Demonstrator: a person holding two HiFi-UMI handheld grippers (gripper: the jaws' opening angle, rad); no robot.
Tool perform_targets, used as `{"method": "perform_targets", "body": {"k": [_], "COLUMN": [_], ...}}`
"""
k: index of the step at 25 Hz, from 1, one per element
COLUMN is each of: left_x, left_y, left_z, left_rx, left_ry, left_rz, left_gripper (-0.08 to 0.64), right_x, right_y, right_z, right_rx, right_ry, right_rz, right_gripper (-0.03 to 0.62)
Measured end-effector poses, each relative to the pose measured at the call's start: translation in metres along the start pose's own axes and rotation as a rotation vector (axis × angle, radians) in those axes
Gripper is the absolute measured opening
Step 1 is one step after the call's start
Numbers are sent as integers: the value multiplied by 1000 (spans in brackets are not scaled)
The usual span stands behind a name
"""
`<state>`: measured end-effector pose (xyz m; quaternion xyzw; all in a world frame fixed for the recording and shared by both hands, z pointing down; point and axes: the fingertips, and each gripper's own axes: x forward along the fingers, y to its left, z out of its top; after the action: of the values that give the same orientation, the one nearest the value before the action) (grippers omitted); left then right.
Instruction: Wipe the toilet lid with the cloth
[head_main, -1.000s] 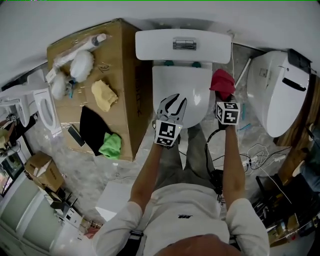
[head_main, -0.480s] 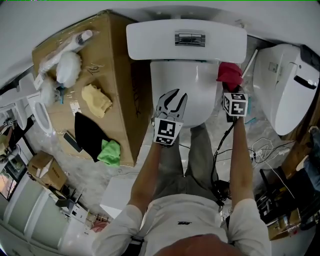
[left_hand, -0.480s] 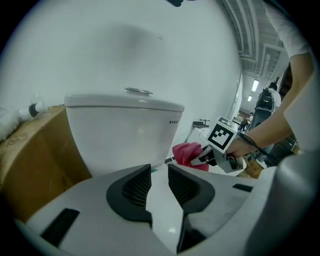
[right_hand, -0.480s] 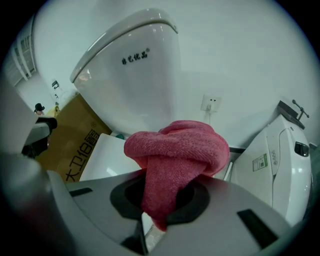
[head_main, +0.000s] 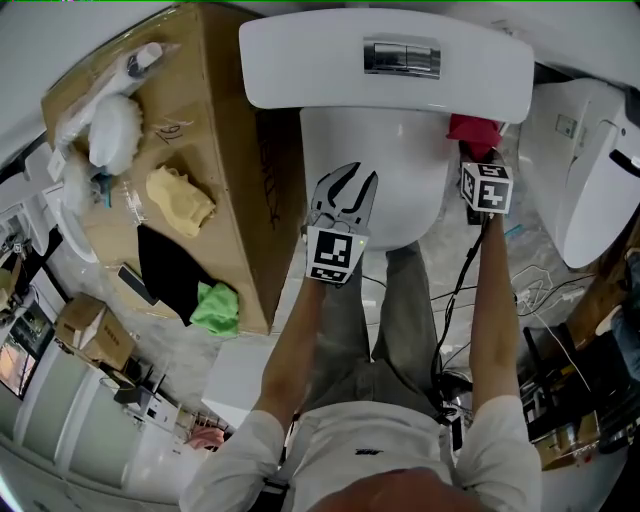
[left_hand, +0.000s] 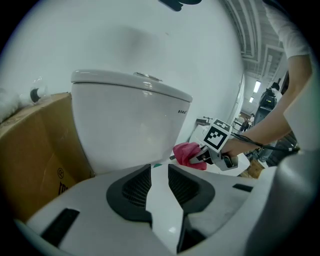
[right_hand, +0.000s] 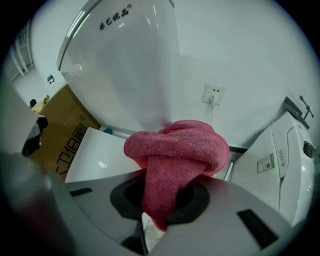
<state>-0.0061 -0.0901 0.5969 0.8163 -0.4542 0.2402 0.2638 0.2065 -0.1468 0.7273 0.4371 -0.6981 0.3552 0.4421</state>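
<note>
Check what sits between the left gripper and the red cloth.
Only bare white toilet lid. The head view shows it between the left gripper and the red cloth, which the right gripper holds in its jaws.

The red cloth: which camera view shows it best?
The right gripper view: the red cloth fills the centre, clamped in the right hand-held gripper. The head view shows only a small bunch beside the toilet lid; the left gripper view shows it small and distant.
</note>
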Motion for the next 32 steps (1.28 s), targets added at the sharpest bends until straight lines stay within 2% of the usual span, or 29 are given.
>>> {"method": "perform_targets", "body": {"k": [6,10,21,27,32], "left_x": [-3,-9,-27,-34,-42], "left_y": [17,26,47,54,61], "left_z": [-15,-21,-41,-49,-50], "left_rx": [-23,-38,-78,-94,-106], "left_ry": [-7,-17,-22,-22,-33], "left_rz": [18,26,50,57,64], "left_gripper": [120,120,120,120,120], "right_x": [25,36,33,38,42], "right_y": [2,0,12,47,67], "right_z": [-3,-8,-8,-3,4], "right_rx": [-20,4,11,-23,-7], "right_ry": [13,17,12,30,25], "right_rz": [-10,-31,-90,-41,-30], "right_gripper": [66,66,66,66,66]}}
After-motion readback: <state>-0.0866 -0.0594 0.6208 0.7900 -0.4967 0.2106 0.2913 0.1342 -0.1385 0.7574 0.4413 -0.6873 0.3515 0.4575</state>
